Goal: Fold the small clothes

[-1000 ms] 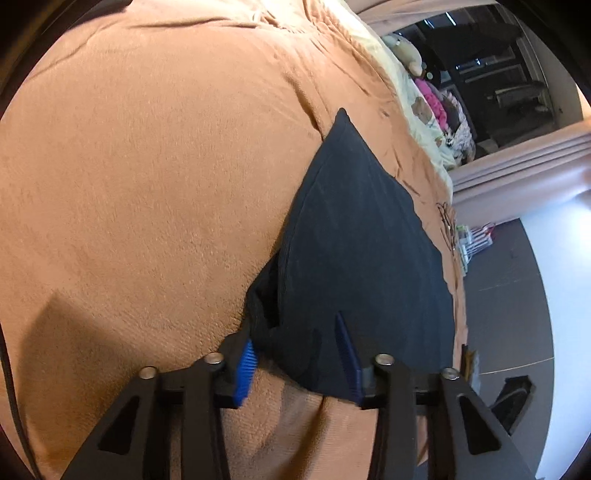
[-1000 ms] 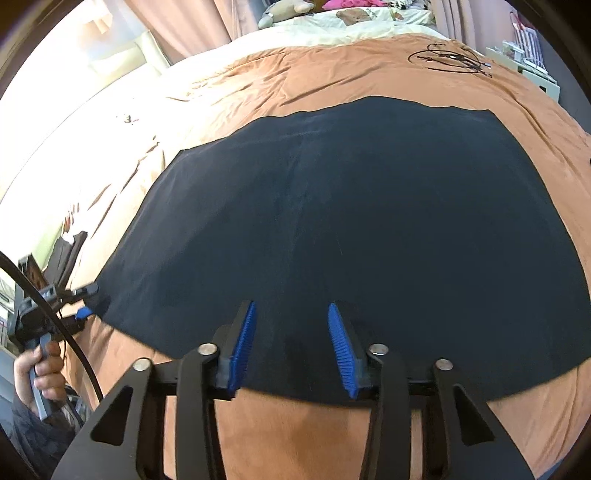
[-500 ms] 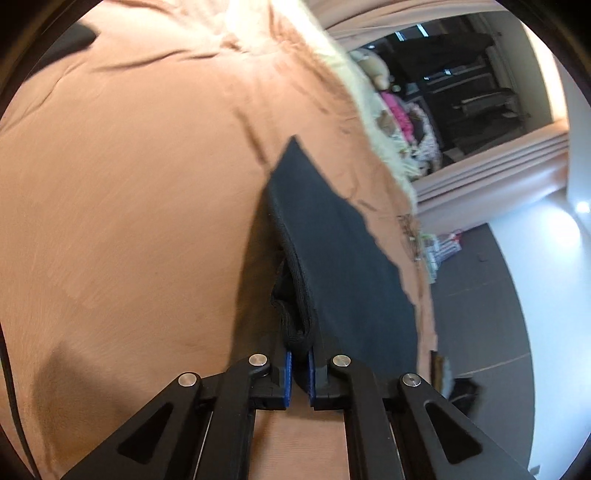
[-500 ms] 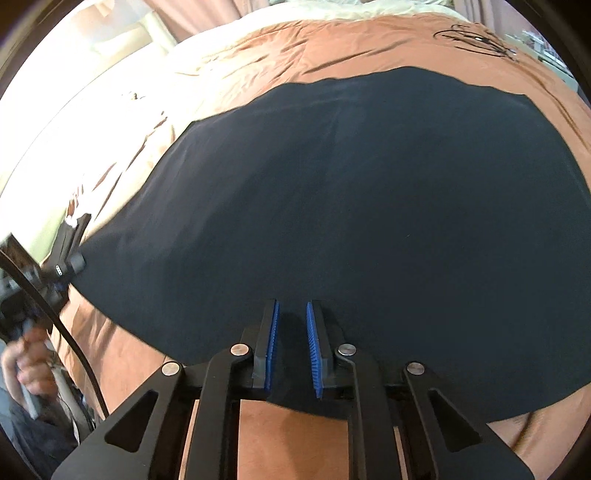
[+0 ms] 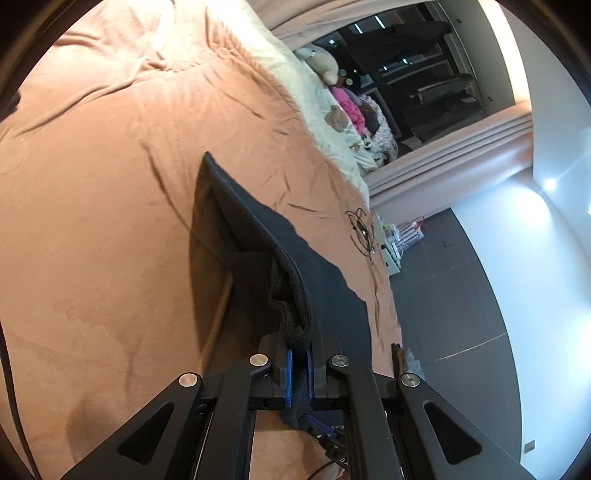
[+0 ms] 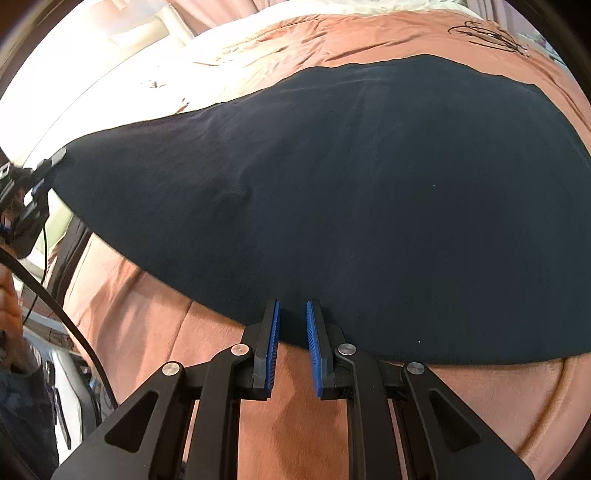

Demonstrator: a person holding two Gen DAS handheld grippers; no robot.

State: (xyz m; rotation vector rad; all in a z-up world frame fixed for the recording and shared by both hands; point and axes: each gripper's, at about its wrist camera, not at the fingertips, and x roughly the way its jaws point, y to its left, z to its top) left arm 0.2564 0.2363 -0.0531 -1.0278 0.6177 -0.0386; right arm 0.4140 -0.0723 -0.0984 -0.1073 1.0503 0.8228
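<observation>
A black garment (image 6: 332, 184) lies spread on a brown bedspread (image 6: 147, 325). My right gripper (image 6: 293, 321) sits at its near edge, the blue pads narrowed to a slim gap with the hem between them. In the left wrist view my left gripper (image 5: 299, 354) is shut on a bunched corner of the garment (image 5: 258, 236) and holds it up off the bedspread (image 5: 92, 221), so the cloth slopes away from the jaws. The right wrist view shows that left gripper (image 6: 55, 162) at the far left, pinching the garment's left corner.
A tangle of thin black wire (image 5: 360, 229) lies on the bed past the garment, also the wire (image 6: 487, 35) at top right. Soft toys (image 5: 334, 114) and a cream blanket (image 5: 295, 85) lie at the bed's far end. A person's hand (image 6: 7, 295) and a black cable (image 6: 55, 306) are at the left.
My left gripper closed on the garment's corner and raised it off the bed. My right gripper's jaws narrowed from wide apart onto the near edge.
</observation>
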